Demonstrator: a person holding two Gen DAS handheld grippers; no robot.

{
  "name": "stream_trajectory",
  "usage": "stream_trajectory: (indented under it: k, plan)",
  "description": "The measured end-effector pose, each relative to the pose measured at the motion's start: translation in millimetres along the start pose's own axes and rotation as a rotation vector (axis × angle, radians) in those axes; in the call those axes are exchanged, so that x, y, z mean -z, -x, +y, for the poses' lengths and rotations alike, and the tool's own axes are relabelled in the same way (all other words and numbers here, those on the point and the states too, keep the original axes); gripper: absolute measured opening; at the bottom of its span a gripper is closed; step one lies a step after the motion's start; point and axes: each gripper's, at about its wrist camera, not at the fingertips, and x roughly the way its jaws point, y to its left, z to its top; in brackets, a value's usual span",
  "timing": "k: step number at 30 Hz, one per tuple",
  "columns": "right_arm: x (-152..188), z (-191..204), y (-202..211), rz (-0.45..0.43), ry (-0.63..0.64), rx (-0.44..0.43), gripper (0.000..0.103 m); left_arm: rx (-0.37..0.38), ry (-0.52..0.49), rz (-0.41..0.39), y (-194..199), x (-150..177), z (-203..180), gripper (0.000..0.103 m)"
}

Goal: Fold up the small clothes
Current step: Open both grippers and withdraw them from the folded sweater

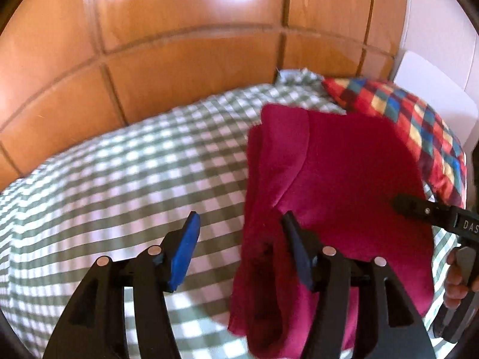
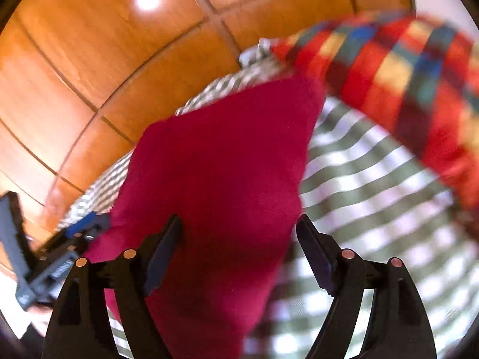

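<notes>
Shiny orange wooden panels [image 1: 185, 68] stand behind a soft green-and-white checked bedsheet [image 1: 119, 179]. On it lies the folded, fuzzy dark red cloth [image 1: 344, 179], beside a colourful checked pillow [image 1: 419, 125]. Left gripper [image 1: 239, 224] and right gripper [image 2: 239, 227] both gape wide, holding nothing.

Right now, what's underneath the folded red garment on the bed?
The red garment lies on the green-and-white checked bedspread, which shows around it. Whatever sits directly beneath the cloth is covered; a multicoloured checked pillow lies behind it.
</notes>
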Motion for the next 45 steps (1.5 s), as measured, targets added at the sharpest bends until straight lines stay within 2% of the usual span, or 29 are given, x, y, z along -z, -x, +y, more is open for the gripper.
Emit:
stream_trajectory:
  k: [2,4,6,9,10,12,14,21,22,24,25,28,30,34,36,38,40,42,45]
  plan:
    - [8.0,11.4,26.6,-0.063,0.071,0.069,0.078,-0.001,0.008,-0.036,13.6,5.5,-0.4,0.057]
    - [16.1,27.5,42.5,-0.097,0.125,0.071,0.069,-0.011,0.007,-0.063,26.1,12.4,-0.9,0.057]
    - [27.9,43.0,53.4,-0.089,0.183,0.06,0.045,-0.017,-0.009,-0.075,31.5,19.1,-3.3,0.056]
    - [52.9,69.5,43.8,-0.037,0.248,0.065,0.032,-0.025,-0.018,-0.028,20.3,26.4,-5.0,0.052]
    - [64.1,75.4,33.8,-0.004,0.268,0.076,0.032,-0.028,-0.016,-0.001,12.2,28.1,-4.5,0.052]
    - [80.8,82.0,11.0,0.041,0.303,0.157,0.032,-0.038,-0.017,0.049,-6.6,30.2,-6.0,0.052]
    - [87.5,82.1,4.6,0.029,0.287,0.195,0.032,-0.021,0.005,0.069,-16.1,32.7,-3.6,0.053]
    - [80.1,82.8,19.0,0.015,0.255,0.197,0.032,0.003,0.046,0.006,9.0,32.7,4.3,0.055]
    - [79.2,83.0,22.1,0.01,0.248,0.197,0.034,0.0,0.049,-0.006,13.9,32.5,4.4,0.056]
    - [79.9,84.1,27.8,-0.005,0.232,0.193,0.06,0.0,0.06,-0.029,25.2,33.2,6.3,0.062]
    - [81.3,86.4,32.6,-0.018,0.227,0.195,0.064,0.001,0.065,-0.036,29.6,33.2,7.5,0.063]
    - [85.3,96.7,41.5,-0.047,0.25,0.217,0.066,0.005,0.078,-0.064,46.8,35.1,11.2,0.067]
    - [87.2,103.0,45.9,-0.073,0.252,0.245,0.075,0.001,0.093,-0.085,57.9,36.8,14.8,0.074]
    - [89.0,107.7,52.4,-0.112,0.214,0.296,0.078,-0.006,0.116,-0.118,76.8,41.5,20.8,0.081]
    - [88.5,107.0,54.5,-0.129,0.192,0.332,0.084,-0.029,0.111,-0.143,88.2,46.5,20.9,0.084]
    - [90.4,107.5,59.0,-0.154,0.177,0.374,0.084,-0.044,0.103,-0.159,95.8,50.7,20.0,0.092]
    - [93.0,109.6,62.8,-0.168,0.175,0.401,0.085,-0.063,0.096,-0.178,104.2,55.4,19.1,0.093]
    - [95.7,112.1,66.4,-0.179,0.173,0.412,0.087,-0.083,0.097,-0.191,110.5,59.3,19.0,0.1]
    - [98.7,116.5,70.8,-0.192,0.178,0.422,0.088,-0.094,0.101,-0.199,118.4,65.4,18.2,0.1]
